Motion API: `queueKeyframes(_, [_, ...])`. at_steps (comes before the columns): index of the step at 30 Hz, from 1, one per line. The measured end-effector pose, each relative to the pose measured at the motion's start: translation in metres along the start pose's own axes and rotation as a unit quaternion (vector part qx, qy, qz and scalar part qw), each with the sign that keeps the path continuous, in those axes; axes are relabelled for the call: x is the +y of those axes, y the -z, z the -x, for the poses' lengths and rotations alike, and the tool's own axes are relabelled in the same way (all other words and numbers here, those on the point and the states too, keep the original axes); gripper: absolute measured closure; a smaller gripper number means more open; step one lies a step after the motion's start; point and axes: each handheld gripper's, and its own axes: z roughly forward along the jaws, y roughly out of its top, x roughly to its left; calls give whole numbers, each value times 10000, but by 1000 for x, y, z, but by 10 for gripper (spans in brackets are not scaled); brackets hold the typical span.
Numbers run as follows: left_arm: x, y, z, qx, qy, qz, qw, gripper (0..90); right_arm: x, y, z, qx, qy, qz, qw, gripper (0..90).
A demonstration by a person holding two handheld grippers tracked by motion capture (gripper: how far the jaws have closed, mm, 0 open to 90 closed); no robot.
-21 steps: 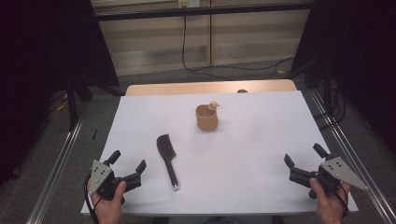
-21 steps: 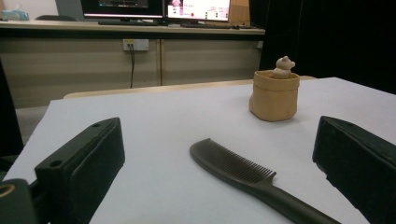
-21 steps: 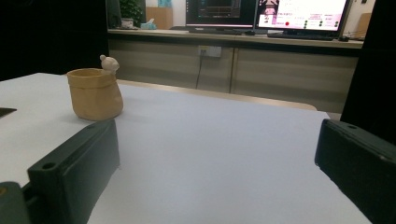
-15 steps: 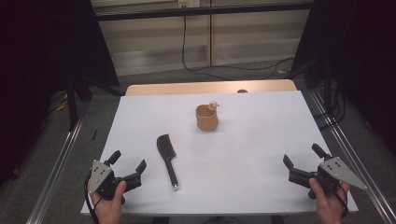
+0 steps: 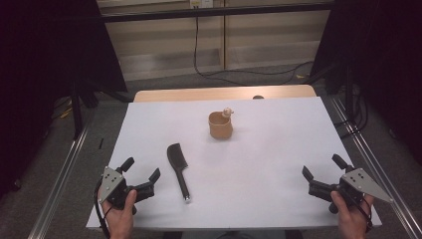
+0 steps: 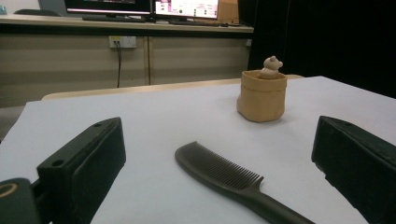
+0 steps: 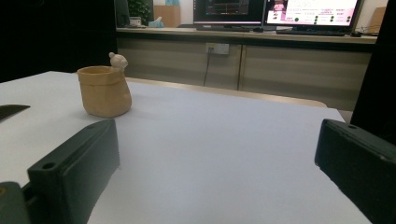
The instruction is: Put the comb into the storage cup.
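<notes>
A: Starting at the lower left of the high view, what's there?

B: The left gripper (image 5: 142,174), jaws spread wide with nothing between them, low over the white worktop (image 5: 278,149).

A: And next to it?

B: A dark comb (image 5: 178,169) lying flat just right of it, handle toward the bottom edge. Up near the centre stands a tan pot (image 5: 220,125) (a little figure sits at its rim).

A: Lower right?

B: The right gripper (image 5: 322,173), jaws likewise apart and empty, well clear of both things.
</notes>
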Motion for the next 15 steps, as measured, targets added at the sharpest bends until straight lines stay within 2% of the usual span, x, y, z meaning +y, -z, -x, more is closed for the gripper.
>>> queueKeyframes(1, [1,-2,1,-22,45,6,10000,32,0,0,0,-4,-2,4,10000,0])
queueKeyframes(5, [3,-7,3,-27,-28,-28,10000,32,0,-1,0,25,10,-10,10000,0])
queueKeyframes(7, [4,-10,5,-60,-8,34,10000,29,0,-1,-1,43,50,-11,10000,0])
queueKeyframes(9, [5,-10,8,-1,-31,10,10000,30,0,-2,-1,63,34,-10,10000,0])
queueKeyframes(13, [6,-13,11,-154,-5,-89,9998,29,0,-2,-1,46,2,-23,10000,0])
queueKeyframes(15, [5,-15,12,-176,70,-102,9998,29,0,-2,-1,58,16,-23,10000,0])
